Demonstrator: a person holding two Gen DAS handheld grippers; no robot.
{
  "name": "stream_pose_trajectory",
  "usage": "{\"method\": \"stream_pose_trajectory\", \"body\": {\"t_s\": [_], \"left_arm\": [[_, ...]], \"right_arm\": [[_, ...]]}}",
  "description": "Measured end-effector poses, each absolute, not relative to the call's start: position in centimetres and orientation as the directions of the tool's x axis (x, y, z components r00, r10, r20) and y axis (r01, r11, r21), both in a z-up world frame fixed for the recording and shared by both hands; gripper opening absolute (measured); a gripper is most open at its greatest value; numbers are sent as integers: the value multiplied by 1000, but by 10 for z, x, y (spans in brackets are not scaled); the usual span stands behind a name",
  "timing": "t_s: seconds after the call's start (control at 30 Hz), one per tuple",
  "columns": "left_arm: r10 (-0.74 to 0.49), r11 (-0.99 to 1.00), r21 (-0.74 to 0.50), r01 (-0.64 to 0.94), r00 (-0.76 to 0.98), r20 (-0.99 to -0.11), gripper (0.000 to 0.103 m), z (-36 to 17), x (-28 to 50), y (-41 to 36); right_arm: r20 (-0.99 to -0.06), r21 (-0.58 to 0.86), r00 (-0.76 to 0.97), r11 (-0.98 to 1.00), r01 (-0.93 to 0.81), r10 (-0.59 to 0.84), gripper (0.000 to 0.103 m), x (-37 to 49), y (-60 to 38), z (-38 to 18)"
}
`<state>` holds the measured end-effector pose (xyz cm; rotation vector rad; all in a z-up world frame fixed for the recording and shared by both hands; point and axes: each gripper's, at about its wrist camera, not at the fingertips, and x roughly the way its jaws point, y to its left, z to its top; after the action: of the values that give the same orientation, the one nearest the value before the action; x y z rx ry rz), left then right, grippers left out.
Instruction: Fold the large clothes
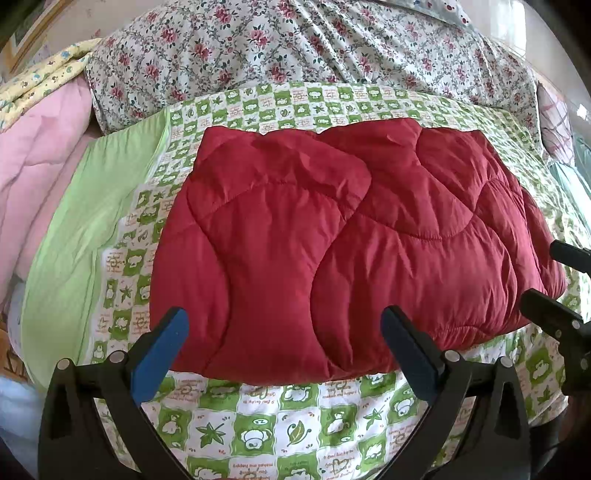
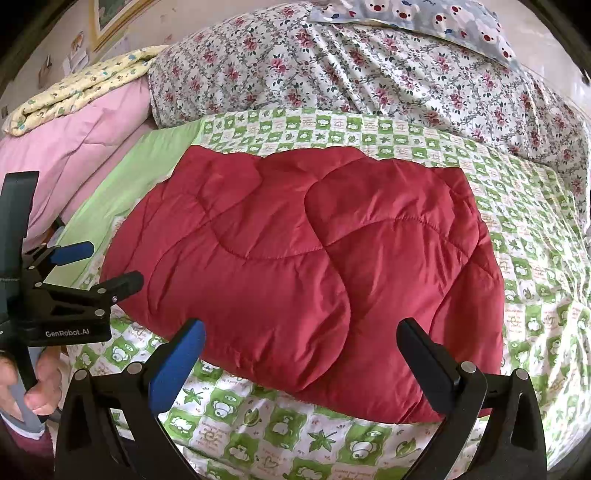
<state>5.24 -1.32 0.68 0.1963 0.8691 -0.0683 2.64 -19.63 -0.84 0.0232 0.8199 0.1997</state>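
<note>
Left gripper (image 1: 284,345): held low at the near edge of the bed, pointing across it; its two fingers stand wide apart and hold nothing. In the right wrist view it shows at the left, side-on (image 2: 107,267), with a person's hand (image 2: 26,387) wrapped round its handle.

Right gripper (image 2: 301,360): also low at the near edge, level with the left one and to its right; fingers spread wide, nothing between them. Its tips show at the right edge of the left wrist view (image 1: 554,273).

Red quilted garment (image 1: 340,247): lies folded into a thick, puffy rectangle on the bed, flat and not gripped. Its near edge sits just beyond the fingertips of both grippers; whether the tips touch the cloth cannot be told. A rounded flap lies folded over the top.

Bed sheet (image 1: 258,428): green-and-white checked print with leaves and little animals, spread under the garment and showing all round it; a plain green band (image 1: 85,236) runs along its left side.

Floral quilt (image 1: 295,48): bunched up behind the garment, apart from it.

Pink quilt (image 2: 74,155): piled at the left, with a yellow printed blanket (image 2: 81,85) folded on top.

Blue bear-print pillow (image 2: 424,22): at the far right, above the floral quilt.

Way to the garment: nothing lies between the grippers and its near edge.
</note>
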Motion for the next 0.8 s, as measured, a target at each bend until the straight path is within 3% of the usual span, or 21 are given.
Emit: {"method": "stream_pose_trajectory", "body": {"t_s": [0.8], "left_arm": [[15,979,141,146,640,-768,103,5,61,-17]], "right_arm": [[-728,98,660,981,-169,186,103,39,-202,-7]]}}
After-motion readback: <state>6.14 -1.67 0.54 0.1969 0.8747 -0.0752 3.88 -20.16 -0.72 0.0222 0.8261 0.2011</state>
